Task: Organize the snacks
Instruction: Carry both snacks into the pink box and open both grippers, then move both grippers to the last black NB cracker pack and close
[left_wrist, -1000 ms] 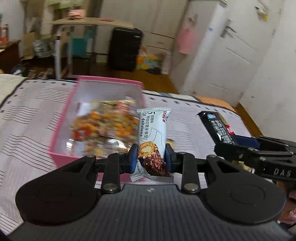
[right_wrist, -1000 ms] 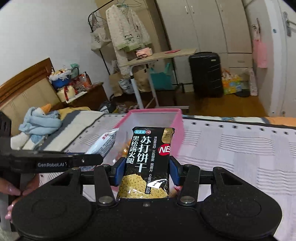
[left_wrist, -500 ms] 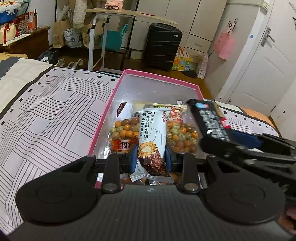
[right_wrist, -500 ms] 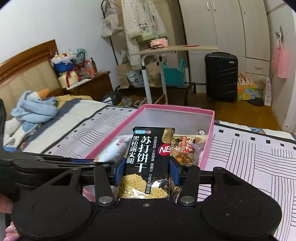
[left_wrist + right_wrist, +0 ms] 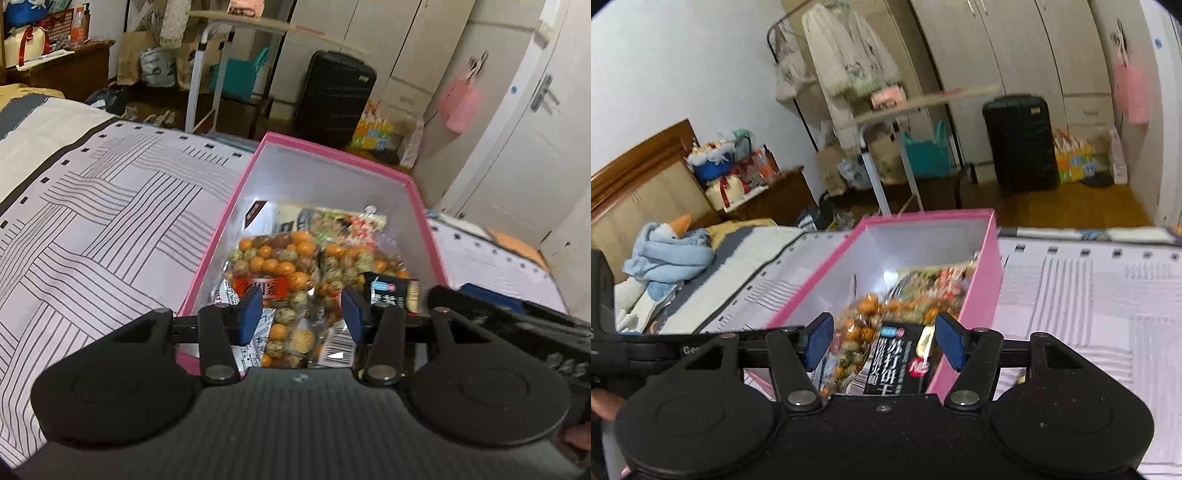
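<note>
A pink box (image 5: 218, 236) sits on the bed, holding bags of mixed nuts (image 5: 275, 266) and other snacks. My left gripper (image 5: 301, 312) is open and empty over the box's near end; a white wrapper (image 5: 251, 354) lies just below it. My right gripper (image 5: 884, 338) is open over the same box (image 5: 988, 280). The black cracker packet (image 5: 901, 363) lies loose between and below its blue pads, resting in the box. That packet also shows in the left wrist view (image 5: 391, 291), beside the right gripper's body (image 5: 517, 325).
The bed has a white sheet with black line patterns (image 5: 92, 229). A black suitcase (image 5: 332, 99), a side table (image 5: 923, 107) and wardrobes stand beyond the bed. A blue plush toy (image 5: 665, 254) lies near the wooden headboard. A door (image 5: 535, 140) is at the right.
Both grippers have opened. The chocolate bar has left my left gripper and the black cracker packet has dropped from my right gripper into the pink box. Both grippers moved closer over the box.
</note>
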Demonstrator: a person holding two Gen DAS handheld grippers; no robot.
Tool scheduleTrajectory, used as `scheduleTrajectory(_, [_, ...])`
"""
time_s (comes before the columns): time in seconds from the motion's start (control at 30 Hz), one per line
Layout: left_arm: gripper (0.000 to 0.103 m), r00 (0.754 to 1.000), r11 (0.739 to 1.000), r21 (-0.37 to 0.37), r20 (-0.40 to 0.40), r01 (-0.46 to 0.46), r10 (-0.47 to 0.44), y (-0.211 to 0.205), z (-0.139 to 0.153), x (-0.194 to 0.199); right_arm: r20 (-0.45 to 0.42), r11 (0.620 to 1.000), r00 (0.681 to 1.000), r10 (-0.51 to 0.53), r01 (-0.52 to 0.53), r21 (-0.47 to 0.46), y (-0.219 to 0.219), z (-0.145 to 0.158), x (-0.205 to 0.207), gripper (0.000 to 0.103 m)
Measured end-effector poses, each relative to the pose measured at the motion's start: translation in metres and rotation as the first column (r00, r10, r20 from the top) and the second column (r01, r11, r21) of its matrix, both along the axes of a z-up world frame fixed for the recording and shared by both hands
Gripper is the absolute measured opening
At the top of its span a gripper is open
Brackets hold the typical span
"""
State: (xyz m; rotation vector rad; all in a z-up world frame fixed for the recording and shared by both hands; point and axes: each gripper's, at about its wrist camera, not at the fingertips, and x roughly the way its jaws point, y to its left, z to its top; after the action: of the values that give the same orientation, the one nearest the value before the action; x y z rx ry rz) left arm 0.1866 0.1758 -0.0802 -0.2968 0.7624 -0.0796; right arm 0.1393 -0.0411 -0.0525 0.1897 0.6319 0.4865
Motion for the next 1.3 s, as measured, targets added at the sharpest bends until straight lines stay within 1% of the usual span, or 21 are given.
scheduleTrajectory(0.13, [0.045,0.999,0.999,-0.018,0.025,0.047,-0.047,-0.006,0.015,-0.016,0.036,0.998,0.999,0.016,-0.014,-0.056,-0.02,0.029,-0.013,0.067])
scheduleTrajectory(0.23, [0.044,0.994,0.994,-0.024,0.033,0.106,-0.105,-0.02,0.03,-0.028,0.018,0.994,1.0,0.023,-0.021,-0.108,-0.035,0.046,-0.018,0.067])
scheduleTrajectory(0.3, [0.044,0.989,0.989,-0.022,0.036,0.145,-0.144,-0.032,0.04,-0.037,0.012,0.992,0.999,0.035,-0.033,-0.124,-0.046,0.052,-0.022,0.067])
scheduleTrajectory(0.37, [0.042,0.982,0.982,-0.02,0.043,0.185,-0.184,-0.045,0.048,-0.045,0.015,0.988,0.998,0.056,-0.053,-0.143,-0.055,0.051,-0.026,0.066])
scheduleTrajectory(0.43, [0.042,0.976,0.976,-0.037,0.045,0.215,-0.213,-0.058,0.05,-0.053,0.025,0.982,0.998,0.065,-0.059,-0.178,-0.063,0.044,-0.03,0.066])
scheduleTrajectory(0.53, [0.039,0.97,0.968,-0.048,0.014,0.244,-0.244,-0.081,0.042,-0.061,0.047,0.973,0.995,0.084,-0.072,-0.22,-0.074,0.023,-0.032,0.066])
scheduleTrajectory(0.6, [0.039,0.972,0.971,-0.052,-0.014,0.235,-0.236,-0.096,0.032,-0.064,0.062,0.972,0.995,0.081,-0.065,-0.224,-0.082,0.008,-0.03,0.066])
scheduleTrajectory(0.67, [0.039,0.975,0.974,-0.069,-0.048,0.214,-0.218,-0.11,0.018,-0.065,0.055,0.974,0.994,0.09,-0.076,-0.213,-0.089,-0.007,-0.024,0.066])
scheduleTrajectory(0.77, [0.039,0.981,0.984,-0.073,-0.091,0.163,-0.17,-0.125,-0.001,-0.065,-0.002,0.975,0.997,0.081,-0.079,-0.209,-0.095,-0.027,-0.007,0.066])
scheduleTrajectory(0.83, [0.039,0.981,0.988,-0.064,-0.122,0.143,-0.15,-0.135,-0.014,-0.065,-0.028,0.975,0.996,0.08,-0.084,-0.206,-0.097,-0.04,0.002,0.066])
scheduleTrajectory(0.93, [0.039,0.983,0.992,-0.05,-0.134,0.117,-0.122,-0.143,-0.028,-0.069,-0.06,0.976,0.994,0.093,-0.103,-0.192,-0.101,-0.059,0.012,0.065])
scheduleTrajectory(1.0, [0.039,0.983,0.994,-0.044,-0.148,0.104,-0.109,-0.15,-0.037,-0.07,-0.077,0.973,0.99,0.12,-0.132,-0.187,-0.101,-0.07,0.017,0.064])
scheduleTrajectory(1.13, [0.039,0.981,0.996,-0.063,-0.177,0.068,-0.078,-0.159,-0.052,-0.065,-0.086,0.947,0.974,0.208,-0.222,-0.233,-0.096,-0.084,0.022,0.063])
scheduleTrajectory(1.2, [0.039,0.98,0.996,-0.083,-0.192,0.033,-0.049,-0.161,-0.059,-0.063,-0.09,0.942,0.97,0.224,-0.24,-0.236,-0.095,-0.087,0.028,0.063])
scheduleTrajectory(1.3, [0.039,0.978,0.997,-0.079,-0.207,0.001,-0.017,-0.164,-0.068,-0.056,-0.103,0.941,0.966,0.236,-0.254,-0.224,-0.094,-0.089,0.043,0.062])
